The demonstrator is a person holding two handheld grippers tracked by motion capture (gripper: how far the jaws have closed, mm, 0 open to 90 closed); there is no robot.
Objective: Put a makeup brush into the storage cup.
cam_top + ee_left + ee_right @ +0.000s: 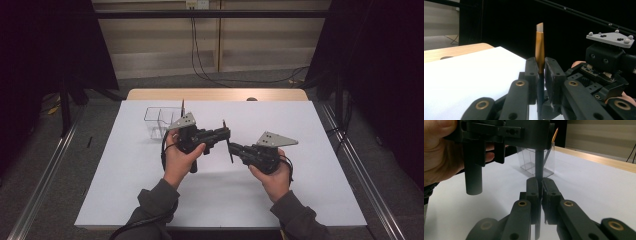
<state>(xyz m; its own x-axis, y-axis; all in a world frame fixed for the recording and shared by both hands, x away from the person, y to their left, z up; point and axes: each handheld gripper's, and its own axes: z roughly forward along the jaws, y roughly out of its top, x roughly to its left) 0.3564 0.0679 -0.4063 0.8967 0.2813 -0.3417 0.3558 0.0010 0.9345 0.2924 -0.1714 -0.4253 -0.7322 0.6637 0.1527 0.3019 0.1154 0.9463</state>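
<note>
A thin brush (224, 123) with a dark handle, a gold ferrule (539, 50) and a slanted pale tip stands nearly upright above the middle of the white table (300, 190). My left gripper (226, 132) is shut on it just below the ferrule, as the left gripper view (539, 67) shows. My right gripper (233, 148) is shut on the dark handle (539, 165) lower down, its jaws (539, 185) pressed against the handle from both sides. The two grippers meet tip to tip, the left from the left side and the right from the right.
A clear plastic box (159, 121) stands at the back left of the table, with another thin brush (182, 106) upright in it; the right gripper view shows that box (536, 161) behind the handle. The table's wooden far edge (215, 94) lies beyond.
</note>
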